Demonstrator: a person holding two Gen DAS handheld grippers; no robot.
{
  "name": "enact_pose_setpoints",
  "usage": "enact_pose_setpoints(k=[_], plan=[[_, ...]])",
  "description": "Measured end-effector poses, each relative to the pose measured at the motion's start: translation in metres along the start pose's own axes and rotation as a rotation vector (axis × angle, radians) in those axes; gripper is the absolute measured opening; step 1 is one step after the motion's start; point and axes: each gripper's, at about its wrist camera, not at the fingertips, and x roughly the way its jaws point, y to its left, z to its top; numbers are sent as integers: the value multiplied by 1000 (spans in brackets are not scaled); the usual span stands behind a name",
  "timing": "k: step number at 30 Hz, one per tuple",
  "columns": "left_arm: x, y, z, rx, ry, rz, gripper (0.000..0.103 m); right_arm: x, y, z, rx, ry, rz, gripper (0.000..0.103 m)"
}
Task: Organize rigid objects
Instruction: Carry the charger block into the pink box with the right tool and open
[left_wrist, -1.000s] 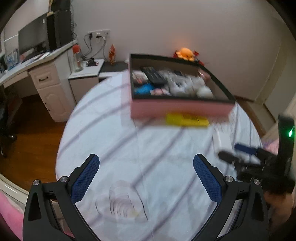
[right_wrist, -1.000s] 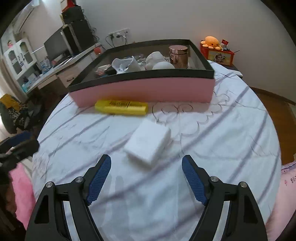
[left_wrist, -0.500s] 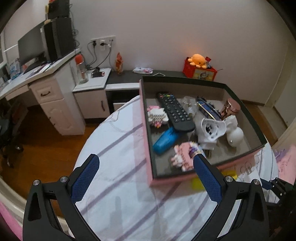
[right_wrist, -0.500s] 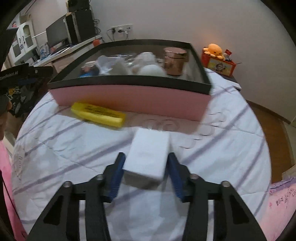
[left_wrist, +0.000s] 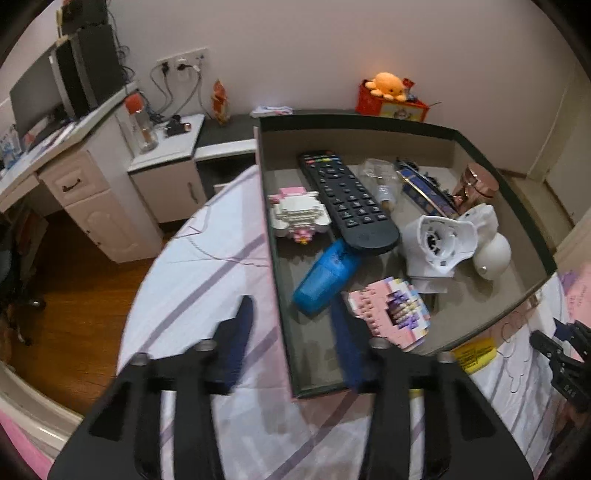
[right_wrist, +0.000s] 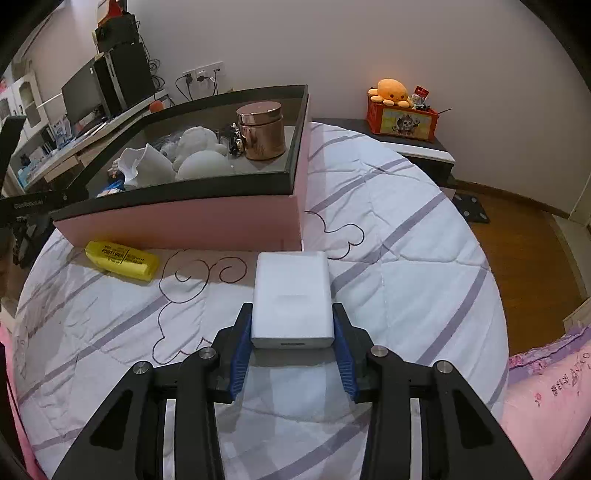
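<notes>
My right gripper (right_wrist: 291, 332) is shut on a white rectangular box (right_wrist: 291, 299) and holds it just above the quilt, in front of the pink storage box (right_wrist: 207, 221). A yellow highlighter (right_wrist: 122, 260) lies on the quilt to the left, against the pink wall. My left gripper (left_wrist: 291, 332) straddles the near left wall of the storage box (left_wrist: 288, 321), its fingers blurred and partly closed around that wall. Inside lie a black remote (left_wrist: 347, 199), a blue case (left_wrist: 325, 277), a pink block toy (left_wrist: 391, 314), white items (left_wrist: 439, 243) and a copper jar (left_wrist: 476, 188).
The round bed carries a white quilt with purple stripes (right_wrist: 406, 236). A nightstand with an orange plush (right_wrist: 391, 92) stands behind it. A desk with a monitor (left_wrist: 37, 96) and white drawers (left_wrist: 88, 199) is at the left. Wooden floor (left_wrist: 74, 280) surrounds the bed.
My right gripper closed on the white box and lifted it slightly. My left gripper swung up over the storage box's left wall and its fingers narrowed.
</notes>
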Motion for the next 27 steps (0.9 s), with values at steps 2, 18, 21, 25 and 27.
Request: enact_pose_setpoints(k=[2, 18, 21, 25, 27], plan=[[0, -3, -1, 15, -8, 8, 28, 3, 0, 2, -1, -2, -1, 42], [3, 4, -2, 17, -7, 23, 11, -11, -13, 4, 43, -57, 43, 41], [3, 4, -3, 16, -9, 22, 11, -21, -17, 7, 60, -76, 67, 41], [3, 5, -2, 15, -10, 22, 11, -40, -16, 21, 46, -130, 78, 41], [3, 5, -3, 15, -10, 23, 11, -45, -12, 32, 32, -147, 86, 41]])
